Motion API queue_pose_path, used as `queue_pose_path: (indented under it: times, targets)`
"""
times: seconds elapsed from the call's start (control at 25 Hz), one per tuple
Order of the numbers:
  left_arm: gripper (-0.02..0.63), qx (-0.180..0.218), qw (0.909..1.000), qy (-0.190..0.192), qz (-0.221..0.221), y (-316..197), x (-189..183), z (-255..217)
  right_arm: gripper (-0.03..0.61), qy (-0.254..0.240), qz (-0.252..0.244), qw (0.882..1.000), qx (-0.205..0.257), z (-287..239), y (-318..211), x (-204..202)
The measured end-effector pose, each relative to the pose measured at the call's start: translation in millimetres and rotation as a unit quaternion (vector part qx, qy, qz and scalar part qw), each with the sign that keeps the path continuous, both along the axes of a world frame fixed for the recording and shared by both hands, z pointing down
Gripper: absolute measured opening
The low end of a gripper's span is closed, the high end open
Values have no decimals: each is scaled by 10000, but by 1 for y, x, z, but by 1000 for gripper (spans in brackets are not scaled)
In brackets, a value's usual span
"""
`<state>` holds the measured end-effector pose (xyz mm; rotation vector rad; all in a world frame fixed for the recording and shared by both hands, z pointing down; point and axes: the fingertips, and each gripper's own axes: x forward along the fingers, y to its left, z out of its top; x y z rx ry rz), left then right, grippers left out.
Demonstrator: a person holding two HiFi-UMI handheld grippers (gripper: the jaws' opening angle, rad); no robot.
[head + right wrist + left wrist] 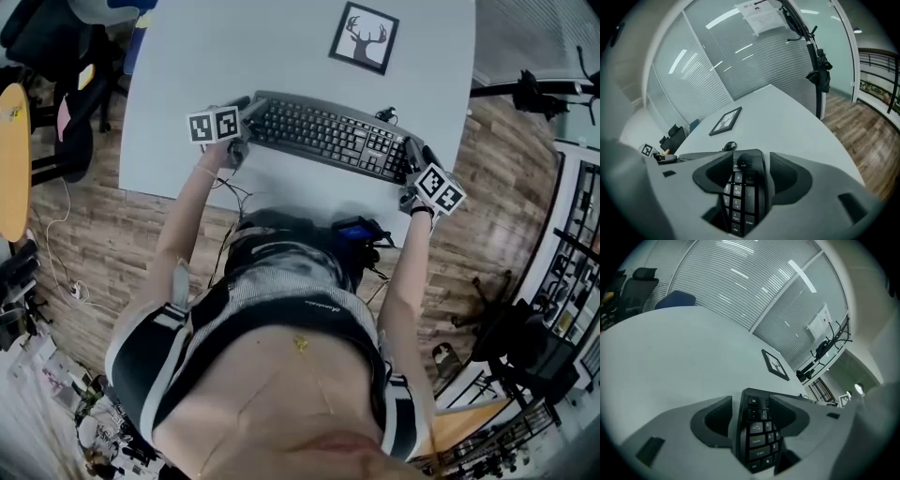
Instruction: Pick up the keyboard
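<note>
The black rectangular plastic keyboard (328,136) is lying flat on the pale grey counter (234,56), not yet lifted. The left hand-held gripper (242,127) and right hand-held gripper (414,165) are straddling its two ends, jaws standing wide and unclamped. Gripping and raising are still waiting.

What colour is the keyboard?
The keyboard is black with pale key legends; the head view shows it best.

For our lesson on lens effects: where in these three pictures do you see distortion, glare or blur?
Head view: fisheye bows the table edges; light is even and soft, with no hard shadows. Left gripper view: dark round vignette, blinds curve, bright light streaks across them, and the near keyboard is slightly soft. Right gripper view: same vignette, with light streaks on the curved glass wall.
</note>
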<state>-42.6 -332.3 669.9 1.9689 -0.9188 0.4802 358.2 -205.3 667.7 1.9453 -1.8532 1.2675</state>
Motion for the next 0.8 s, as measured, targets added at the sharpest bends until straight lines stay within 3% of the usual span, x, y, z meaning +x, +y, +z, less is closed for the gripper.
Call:
queue_pose_path:
  times: [0.24,0.44,0.8]
  targets:
    - [219,-212,9990,375,144,-2,13,5,245,-422,-22,9991,75,5,-6,-6]
    - [219,-333,9978,568,8,-4,12,11,238,-691,30,9972,286,8,-6,-10]
    - [218,-458,9979,453,23,-4,15,15,239,-677,-137,9972,293,8,-8,-10]
